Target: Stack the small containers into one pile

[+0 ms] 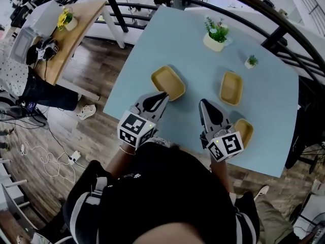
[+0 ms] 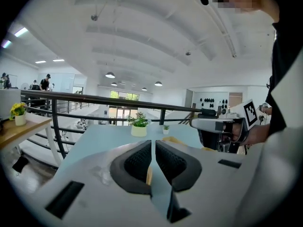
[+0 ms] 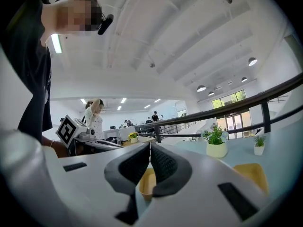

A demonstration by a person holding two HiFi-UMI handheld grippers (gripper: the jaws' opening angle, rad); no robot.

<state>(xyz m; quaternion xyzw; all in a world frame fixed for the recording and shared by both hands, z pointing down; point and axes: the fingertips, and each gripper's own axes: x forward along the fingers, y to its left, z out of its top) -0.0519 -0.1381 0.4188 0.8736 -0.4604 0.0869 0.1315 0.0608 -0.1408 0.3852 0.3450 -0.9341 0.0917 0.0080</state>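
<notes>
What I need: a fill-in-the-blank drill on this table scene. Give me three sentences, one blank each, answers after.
1. The table holds ___ yellow containers, none stacked.
2. Beyond them stand ___ potted plants.
3. The fingers of the left gripper and the right gripper are ___ (open/shut).

Missing words: three; two; shut.

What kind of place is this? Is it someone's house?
Probably a big open office, not a house. A black railing runs past the blue table, round lamps hang from a high ceiling, and people stand among desks beyond.
</notes>
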